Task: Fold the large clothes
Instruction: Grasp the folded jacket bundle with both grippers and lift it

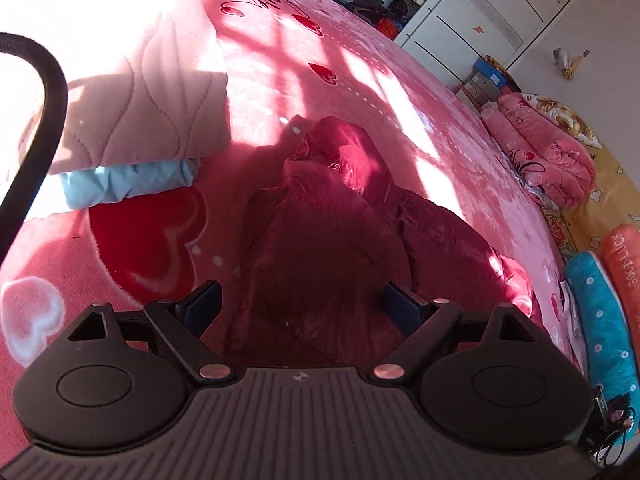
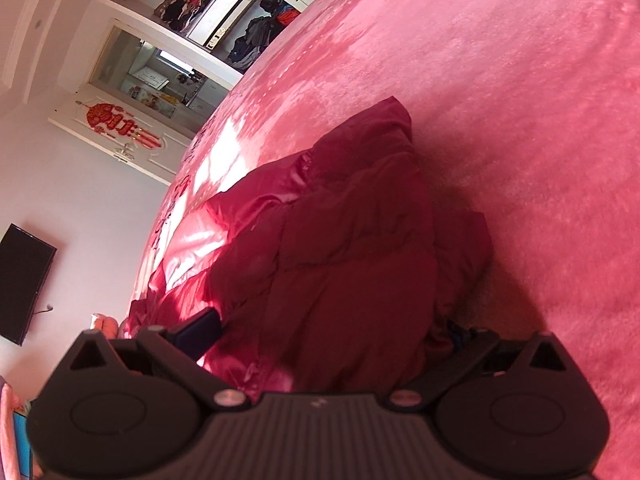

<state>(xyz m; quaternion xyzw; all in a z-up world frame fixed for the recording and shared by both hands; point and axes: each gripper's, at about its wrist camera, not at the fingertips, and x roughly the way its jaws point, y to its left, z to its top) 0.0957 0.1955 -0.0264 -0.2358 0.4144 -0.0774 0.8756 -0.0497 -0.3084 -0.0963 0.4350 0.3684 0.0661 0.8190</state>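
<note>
A dark red puffer jacket [image 1: 332, 232] lies crumpled on a pink heart-print bed blanket [image 1: 360, 80]. My left gripper [image 1: 302, 304] hovers over its near end, jaws wide apart, with the fabric lying below and between the fingers. In the right wrist view the same jacket [image 2: 352, 248] is bunched up, glossy where sun hits it on the left. My right gripper [image 2: 332, 334] is open across it; its left finger [image 2: 200, 332] rests against the shiny fabric. The right finger is partly hidden behind a fold, beside the blanket [image 2: 540, 120].
A folded pink quilted cover [image 1: 120, 60] sits on light blue cloth [image 1: 128, 184] at the left, with a black cable [image 1: 44, 120] across it. A rolled pink quilt [image 1: 548, 152] and blue pillow [image 1: 604, 320] line the right edge. Wardrobe [image 1: 480, 12], door [image 2: 120, 124], wall TV [image 2: 20, 284].
</note>
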